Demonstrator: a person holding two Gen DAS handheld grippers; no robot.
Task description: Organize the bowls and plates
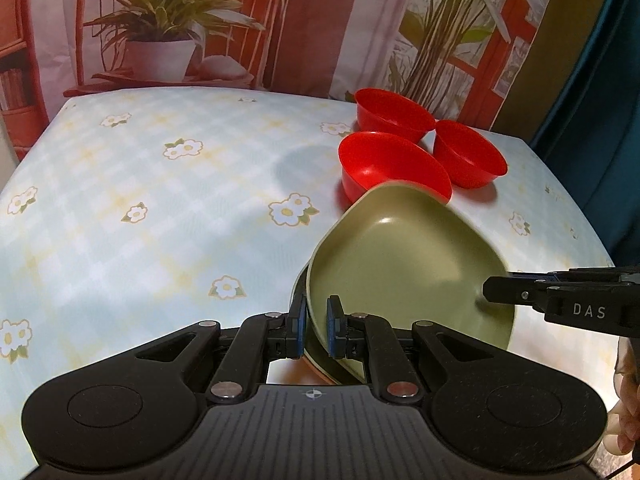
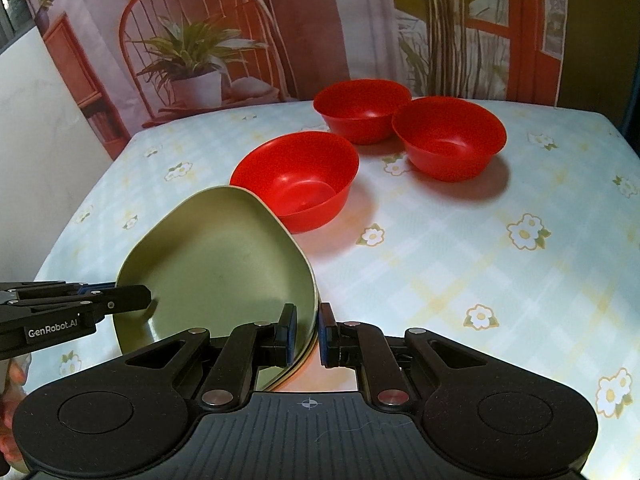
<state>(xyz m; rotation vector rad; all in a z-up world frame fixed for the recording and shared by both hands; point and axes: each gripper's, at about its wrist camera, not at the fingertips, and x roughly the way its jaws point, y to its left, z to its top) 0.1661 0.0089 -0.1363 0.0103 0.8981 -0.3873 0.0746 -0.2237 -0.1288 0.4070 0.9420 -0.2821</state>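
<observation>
With the left gripper (image 1: 316, 330) clamped on the rim of the green plate (image 1: 404, 256), which is tilted above the table (image 1: 120, 240), a slip drops it onto the nearest red bowl (image 1: 390, 168). Right wrist view: right gripper (image 2: 308, 334) pinches the opposite rim; uneven pull could twist the plate free.

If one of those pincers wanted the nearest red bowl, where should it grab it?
Probably by the rim. The nearest red bowl stands upright and open, apart from the other two bowls, with thin flaring walls. One finger inside and one outside, coming down from above on its free right-hand side, away from the green plate.
</observation>
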